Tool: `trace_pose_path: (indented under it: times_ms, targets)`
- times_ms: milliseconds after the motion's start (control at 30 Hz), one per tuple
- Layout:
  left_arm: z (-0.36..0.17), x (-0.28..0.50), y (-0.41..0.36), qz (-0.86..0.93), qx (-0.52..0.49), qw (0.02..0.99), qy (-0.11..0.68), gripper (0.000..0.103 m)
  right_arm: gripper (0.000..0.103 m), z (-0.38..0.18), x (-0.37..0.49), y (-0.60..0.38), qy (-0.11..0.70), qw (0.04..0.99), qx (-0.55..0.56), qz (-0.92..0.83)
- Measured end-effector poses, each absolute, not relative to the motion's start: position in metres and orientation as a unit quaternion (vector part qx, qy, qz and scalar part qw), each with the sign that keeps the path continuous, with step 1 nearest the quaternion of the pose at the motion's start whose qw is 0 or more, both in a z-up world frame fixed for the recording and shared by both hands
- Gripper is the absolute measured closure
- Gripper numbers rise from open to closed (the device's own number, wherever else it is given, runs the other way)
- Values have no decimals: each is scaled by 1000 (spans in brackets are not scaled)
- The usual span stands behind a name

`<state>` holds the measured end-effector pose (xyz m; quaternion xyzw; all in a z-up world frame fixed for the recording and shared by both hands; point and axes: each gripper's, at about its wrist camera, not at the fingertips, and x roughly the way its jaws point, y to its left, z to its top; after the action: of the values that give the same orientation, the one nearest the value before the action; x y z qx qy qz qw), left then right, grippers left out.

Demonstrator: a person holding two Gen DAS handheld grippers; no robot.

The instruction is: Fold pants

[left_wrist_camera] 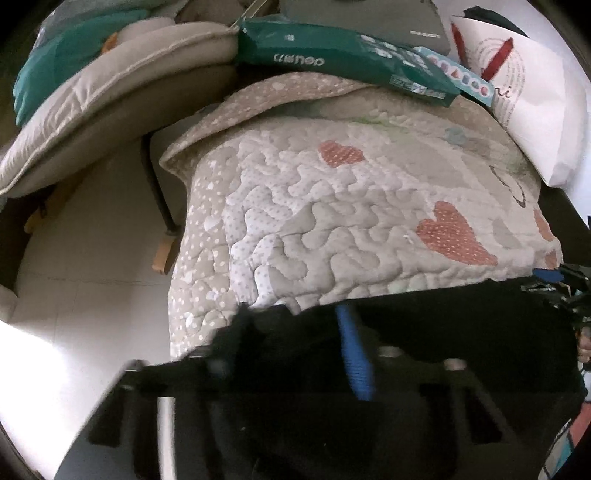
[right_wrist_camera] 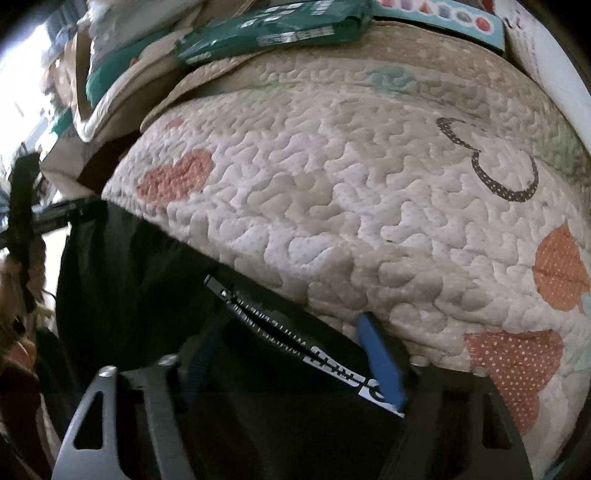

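Stretching sideways between both grippers, the black fabric pants hang before the quilted heart-patterned bed cover; left gripper and right gripper jaws clenched on their edge, white label lettering blurred.

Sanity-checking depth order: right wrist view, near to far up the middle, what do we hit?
Right gripper → black pants → quilted blanket → green package.
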<state>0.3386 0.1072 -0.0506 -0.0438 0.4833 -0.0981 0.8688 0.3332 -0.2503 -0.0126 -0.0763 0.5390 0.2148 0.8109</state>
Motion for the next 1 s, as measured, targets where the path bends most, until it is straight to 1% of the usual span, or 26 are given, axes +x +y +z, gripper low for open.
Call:
trace_pose_path:
  times_ms: [33,67,100,133,167,267,367,533,700,833,1000]
  targets:
    - [-49,338,106,-100,-43,869,483,81,53,-12,332,-249,540,809,-78,217]
    - [-46,336,103,-102,-41,869,483,85,64,-11,330,-250,542,808,-79,218]
    - [-44,335,101,-100,-36,870,482,86,69,-9,329,-250,541,809,-81,215]
    - [-42,334,97,-98,-27,871,480,88,78,-8,328,-251,541,810,-80,211]
    - [-41,331,93,-94,-15,874,477,88,88,-5,327,-253,540,813,-78,204]
    - [-32,323,88,-87,-1,880,468,89,93,7,322,-257,533,821,-68,193]
    - [-19,312,91,-86,-8,885,458,89,95,22,309,-255,524,828,-72,184]
    - [12,280,93,-86,-16,896,435,89,96,53,275,-247,509,840,-78,173]
    - [36,230,95,-87,-25,904,418,89,96,72,231,-241,508,840,-94,165]
    - [42,191,96,-86,-37,905,416,89,96,74,188,-239,516,836,-103,157]
    - [26,136,102,-78,-62,896,432,89,96,63,132,-237,535,825,-108,145]
